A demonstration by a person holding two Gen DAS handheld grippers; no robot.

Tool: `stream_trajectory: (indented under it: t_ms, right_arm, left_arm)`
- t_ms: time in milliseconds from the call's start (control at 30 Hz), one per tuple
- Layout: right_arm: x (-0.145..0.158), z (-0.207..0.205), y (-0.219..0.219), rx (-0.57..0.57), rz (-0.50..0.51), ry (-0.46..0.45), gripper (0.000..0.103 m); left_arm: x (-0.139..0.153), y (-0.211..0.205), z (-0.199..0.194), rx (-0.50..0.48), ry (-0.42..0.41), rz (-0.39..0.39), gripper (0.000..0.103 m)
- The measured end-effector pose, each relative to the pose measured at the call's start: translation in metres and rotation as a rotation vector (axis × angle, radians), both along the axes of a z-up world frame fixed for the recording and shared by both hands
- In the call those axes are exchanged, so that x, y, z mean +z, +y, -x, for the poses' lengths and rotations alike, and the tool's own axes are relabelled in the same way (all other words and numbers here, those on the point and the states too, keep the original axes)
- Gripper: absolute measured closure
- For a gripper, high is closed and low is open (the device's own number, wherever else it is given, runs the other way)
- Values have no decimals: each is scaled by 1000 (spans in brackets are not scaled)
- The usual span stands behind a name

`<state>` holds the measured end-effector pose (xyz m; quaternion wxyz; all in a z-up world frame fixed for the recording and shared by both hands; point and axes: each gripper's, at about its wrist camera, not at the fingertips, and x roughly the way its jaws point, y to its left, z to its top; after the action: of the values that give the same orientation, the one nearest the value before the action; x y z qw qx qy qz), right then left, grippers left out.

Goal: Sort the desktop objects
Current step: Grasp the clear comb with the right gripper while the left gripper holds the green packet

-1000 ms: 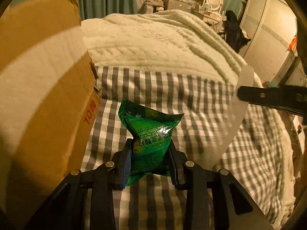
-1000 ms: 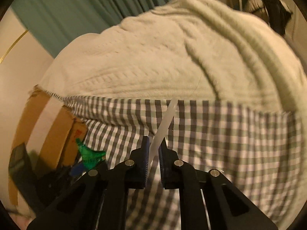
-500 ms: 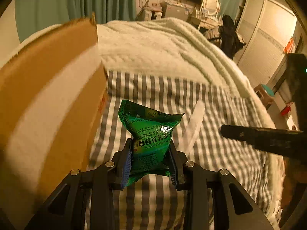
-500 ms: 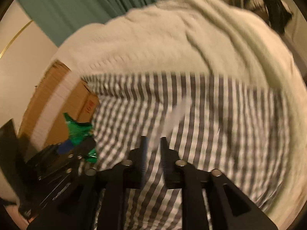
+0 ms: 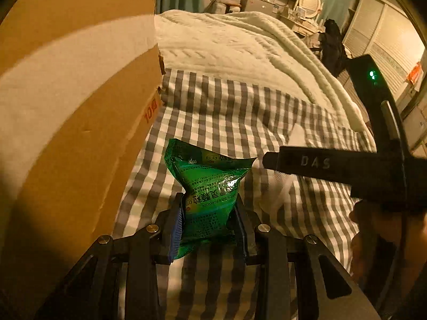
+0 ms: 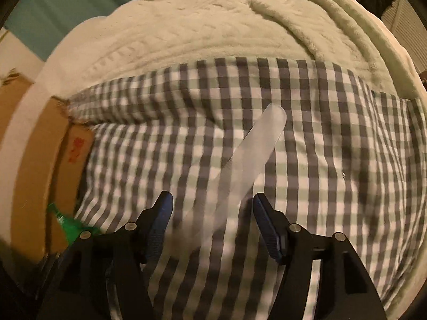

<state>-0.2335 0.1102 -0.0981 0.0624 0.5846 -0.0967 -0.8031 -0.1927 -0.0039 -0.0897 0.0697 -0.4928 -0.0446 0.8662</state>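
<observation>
— Between my right gripper (image 6: 212, 222)'s opening jaws lies the frosted strip (image 6: 253, 157) on the checked sheet (image 6: 333, 146), untouched, long axis running far-right

— And your left?

— Left gripper (image 5: 206, 220) pinches the green packet (image 5: 208, 186); cardboard box (image 5: 80, 106) sits close left. Only that view shows its height

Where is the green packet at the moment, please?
In the left wrist view, the green packet sits bottom centre, clamped in the left tongs, above the checked sheet and right of the cardboard box.
</observation>
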Motion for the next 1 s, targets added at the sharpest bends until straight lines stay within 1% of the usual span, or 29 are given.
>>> stream_trajectory:
  t_ms: [100, 133, 167, 233, 267, 333, 400, 433, 467, 567, 667, 833, 900, 1000]
  right_arm:
    - [-6, 4, -2, 15, -9, 14, 40]
    - [-7, 4, -4, 40, -21, 25, 42]
    - [-8, 4, -5, 65, -39, 33, 52]
    - [-8, 4, -8, 122, -88, 55, 61]
    - [-8, 4, -5, 143, -87, 64, 66]
    - [-7, 1, 1, 181, -83, 66, 72]
    - [-5, -1, 7, 192, -79, 63, 78]
    - [-3, -3, 10, 197, -77, 67, 93]
    - [-2, -5, 12, 207, -76, 66, 97]
    - [3, -16, 20, 227, -64, 57, 100]
    - [7, -28, 26, 225, -3, 44, 100]
    - [11, -53, 26, 252, 20, 20, 100]
    - [15, -59, 28, 250, 61, 9, 100]
    - [20, -69, 33, 212, 158, -17, 100]
  left_arm:
    - [-9, -1, 9, 21, -28, -15, 69]
    - [-9, -1, 10, 21, -28, -17, 69]
    - [-10, 1, 11, 16, -28, -17, 69]
    - [-12, 3, 13, 9, -31, -16, 69]
    - [-13, 3, 15, 9, -34, -19, 69]
    - [-14, 2, 16, 12, -40, -27, 69]
    - [-14, 1, 16, 15, -43, -30, 69]
    - [-13, 1, 16, 15, -45, -32, 69]
    - [-13, 1, 15, 13, -46, -33, 69]
    - [-10, 0, 11, 13, -49, -39, 69]
    - [-6, -3, 4, 15, -48, -45, 69]
    - [3, -3, -8, -8, -46, -51, 69]
    - [8, -2, -13, -15, -45, -51, 69]
    - [18, 1, -22, -28, -33, -61, 69]
